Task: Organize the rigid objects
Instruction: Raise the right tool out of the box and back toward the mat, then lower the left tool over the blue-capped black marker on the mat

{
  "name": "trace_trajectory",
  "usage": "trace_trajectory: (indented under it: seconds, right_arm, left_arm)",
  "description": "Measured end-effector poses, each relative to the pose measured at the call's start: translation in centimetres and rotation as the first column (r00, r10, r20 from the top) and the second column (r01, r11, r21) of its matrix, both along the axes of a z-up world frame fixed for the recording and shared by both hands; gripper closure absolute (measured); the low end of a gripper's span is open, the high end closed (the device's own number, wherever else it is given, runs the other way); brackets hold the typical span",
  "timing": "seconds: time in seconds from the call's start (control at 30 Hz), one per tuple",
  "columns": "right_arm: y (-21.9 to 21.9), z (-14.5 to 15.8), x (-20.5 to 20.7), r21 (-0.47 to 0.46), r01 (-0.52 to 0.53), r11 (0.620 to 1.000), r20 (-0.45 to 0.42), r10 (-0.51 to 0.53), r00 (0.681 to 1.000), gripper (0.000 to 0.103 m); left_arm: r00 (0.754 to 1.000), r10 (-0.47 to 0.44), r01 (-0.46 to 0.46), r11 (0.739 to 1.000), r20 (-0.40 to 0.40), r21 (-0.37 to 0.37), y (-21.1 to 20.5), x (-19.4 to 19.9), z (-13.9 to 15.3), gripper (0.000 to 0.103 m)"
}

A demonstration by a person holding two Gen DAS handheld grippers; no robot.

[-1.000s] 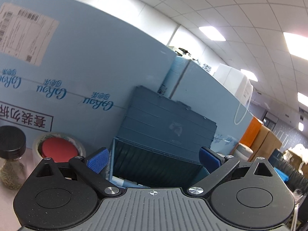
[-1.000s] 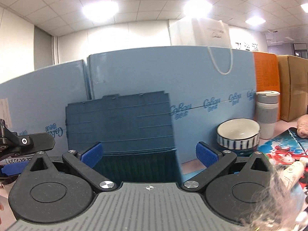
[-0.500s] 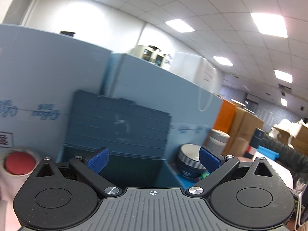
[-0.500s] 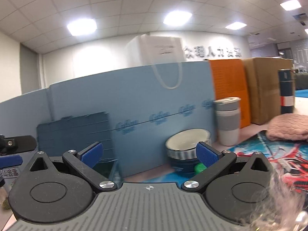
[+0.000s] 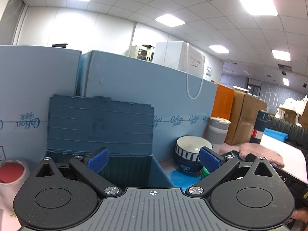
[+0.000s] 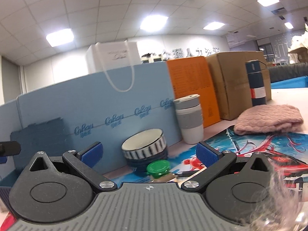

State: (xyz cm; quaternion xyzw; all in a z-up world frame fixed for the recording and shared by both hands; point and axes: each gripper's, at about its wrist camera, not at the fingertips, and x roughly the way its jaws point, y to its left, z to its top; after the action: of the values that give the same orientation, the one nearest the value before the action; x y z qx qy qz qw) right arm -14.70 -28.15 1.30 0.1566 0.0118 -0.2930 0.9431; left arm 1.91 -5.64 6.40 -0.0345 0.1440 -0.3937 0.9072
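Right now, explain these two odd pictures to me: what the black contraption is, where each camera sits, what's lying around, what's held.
Each picture comes from a camera on a hand-held gripper, looking out between its blue fingers. The left gripper faces an open blue storage box; the right gripper faces a striped bowl, a green-capped bottle and a white cup. A pink cloth lies further right. Both grippers are open and hold nothing.

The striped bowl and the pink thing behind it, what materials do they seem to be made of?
The striped bowl looks like glazed ceramic: a glossy white inside and painted dark stripes on its outer wall. The pink thing looks like knitted fabric, perhaps wool or acrylic: a matte, bumpy knit texture and a soft, sagging shape.
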Motion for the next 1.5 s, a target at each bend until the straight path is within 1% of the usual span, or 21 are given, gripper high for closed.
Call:
trace_trajectory:
  seconds: [0.07,0.13,0.27,0.37,0.47,0.53,0.6,0.67,0.8,0.9,1.0,1.07,1.1,1.17,1.27,1.33,1.4,1.43,1.47,1.5]
  right_arm:
    - [-0.6,-0.6,-0.2,0.015,0.048,0.999,0.026,-0.048,0.999,0.0]
    - [-1.2,-1.2,-0.3,0.035,0.072,0.997,0.024,-0.073,0.997,0.0]
    - [-2.3,-2.3,-0.4,0.101,0.076,0.992,0.022,-0.079,0.997,0.0]
    - [-2.8,-2.6,-0.6,0.143,0.072,0.987,0.02,-0.075,0.997,0.0]
    - [-2.8,-2.6,-1.2,0.15,0.075,0.986,0.048,-0.083,0.995,0.0]
    - [-2.8,-2.6,-1.4,0.152,0.076,0.986,0.064,-0.086,0.994,0.0]
    - [-2.8,-2.6,-1.6,0.158,0.075,0.985,0.07,-0.087,0.994,0.0]
    - [-2.8,-2.6,-1.8,0.167,0.076,0.983,0.08,-0.091,0.993,0.0]
    - [-3.5,-2.4,-2.9,0.183,0.111,0.977,0.117,-0.134,0.984,0.0]
    - [-5.0,-2.7,-4.0,0.259,0.166,0.951,0.13,-0.204,0.97,0.0]
    - [-6.3,-3.2,-4.9,0.343,0.2,0.918,0.124,-0.256,0.959,0.0]
    - [-6.7,-3.5,-5.3,0.374,0.203,0.905,0.122,-0.265,0.956,0.0]
    - [-6.7,-3.6,-5.4,0.383,0.203,0.901,0.119,-0.266,0.956,0.0]
    - [-6.8,-3.8,-5.4,0.392,0.201,0.898,0.111,-0.263,0.959,0.0]
    - [-6.8,-3.9,-5.4,0.403,0.187,0.896,0.108,-0.25,0.962,0.0]
    - [-6.9,-3.9,-5.4,0.414,0.182,0.892,0.112,-0.248,0.962,0.0]
    - [-7.0,-4.0,-5.4,0.425,0.177,0.888,0.112,-0.245,0.963,0.0]
    - [-7.0,-4.0,-5.4,0.431,0.172,0.886,0.109,-0.241,0.964,0.0]
    - [-7.1,-4.1,-5.4,0.438,0.167,0.883,0.107,-0.236,0.966,0.0]
    - [-7.1,-4.1,-5.3,0.445,0.161,0.881,0.105,-0.23,0.967,0.0]
  left_arm:
    - [1.0,-0.007,0.007,1.0,0.005,-0.01,-0.6,-0.2,-0.3,0.002]
    - [0.999,-0.03,0.031,1.0,0.022,-0.008,-1.2,-0.6,-0.6,0.002]
    - [0.995,-0.083,0.082,0.997,0.059,0.013,-2.7,-1.6,-1.3,0.002]
    - [0.993,-0.098,0.095,0.995,0.068,0.04,-3.5,-2.1,-1.8,0.002]
    - [0.99,-0.115,0.11,0.992,0.087,0.06,-4.2,-2.6,-2.2,0.002]
    - [0.981,-0.162,0.157,0.986,0.102,0.057,-4.5,-3.2,-2.5,0.002]
    - [0.965,-0.237,0.231,0.971,0.116,0.061,-5.0,-3.9,-3.0,0.002]
    - [0.949,-0.298,0.289,0.953,0.107,0.093,-5.8,-4.3,-3.5,0.002]
    - [0.929,-0.365,0.35,0.921,0.064,0.173,-7.5,-5.0,-4.9,0.002]
    - [0.904,-0.427,0.421,0.885,-0.015,0.196,-9.0,-5.3,-6.1,0.002]
    - [0.886,-0.463,0.451,0.843,-0.032,0.293,-10.8,-6.2,-7.4,0.002]
    - [0.875,-0.482,0.466,0.818,-0.04,0.336,-11.6,-6.5,-8.0,0.002]
    - [0.876,-0.48,0.464,0.815,-0.046,0.348,-11.9,-6.5,-8.3,0.002]
    - [0.888,-0.455,0.447,0.816,-0.069,0.365,-12.7,-5.9,-8.6,0.003]
    - [0.896,-0.428,0.44,0.825,-0.116,0.354,-13.8,-4.6,-8.7,0.003]
    - [0.902,-0.406,0.432,0.836,-0.149,0.34,-14.5,-3.9,-8.7,0.01]
    - [0.905,-0.386,0.426,0.838,-0.18,0.341,-15.2,-3.5,-8.8,0.033]
    - [0.905,-0.378,0.425,0.834,-0.197,0.351,-15.7,-3.3,-9.0,0.036]
    - [0.905,-0.369,0.423,0.829,-0.211,0.366,-16.1,-3.2,-9.2,0.043]
    - [0.904,-0.361,0.424,0.823,-0.228,0.378,-16.6,-3.1,-9.4,0.047]
